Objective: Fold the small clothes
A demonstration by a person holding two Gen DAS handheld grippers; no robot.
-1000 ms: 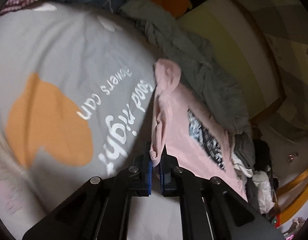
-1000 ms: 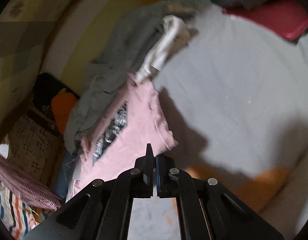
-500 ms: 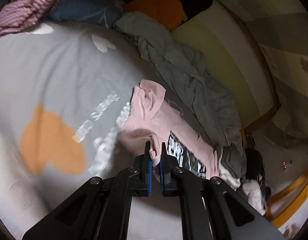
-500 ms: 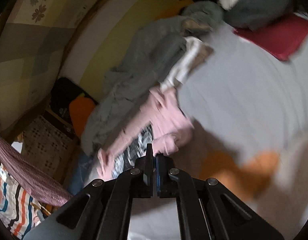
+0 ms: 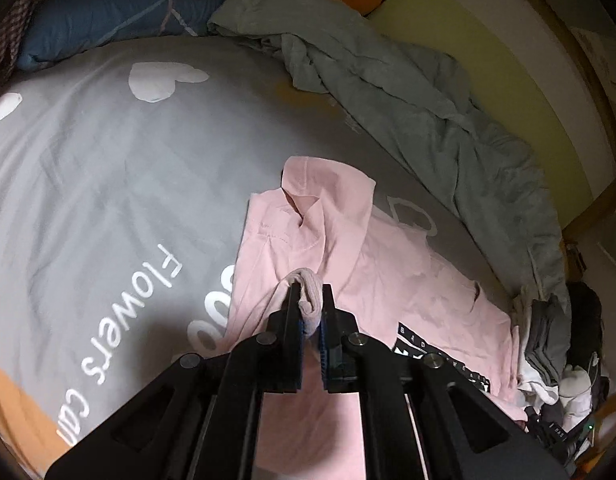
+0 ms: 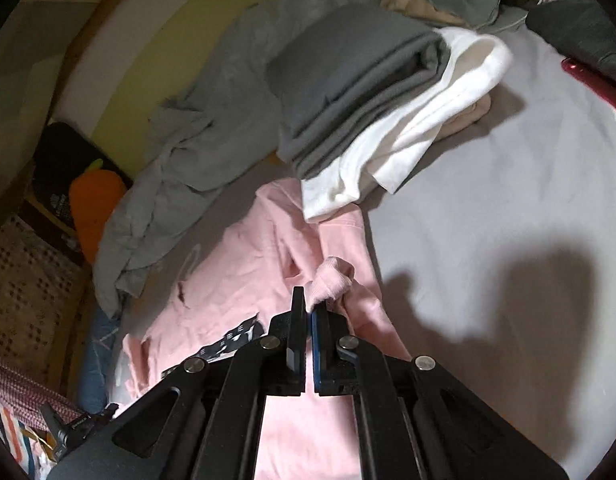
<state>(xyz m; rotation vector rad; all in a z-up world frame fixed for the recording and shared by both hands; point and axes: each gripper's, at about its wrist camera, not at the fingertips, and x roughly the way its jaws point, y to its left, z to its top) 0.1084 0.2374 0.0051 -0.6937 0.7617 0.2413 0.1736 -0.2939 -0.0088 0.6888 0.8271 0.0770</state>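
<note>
My left claw [image 5: 310,306] was pinched on a ribbed cuff of the pale pink cotton sweatshirt with a black printed panel [image 5: 388,280]. My right claw [image 6: 310,306] was closed on the other bunched pink cuff. The sweatshirt lay partly folded on the grey bed sheet printed with white hearts and lettering [image 5: 108,168], sleeves drawn over its front. In the right wrist view its far edge lay under a stack of folded grey and white garments [image 6: 368,100]. A crumpled grey-green blanket [image 5: 428,112] ran along the bed's far side.
</note>
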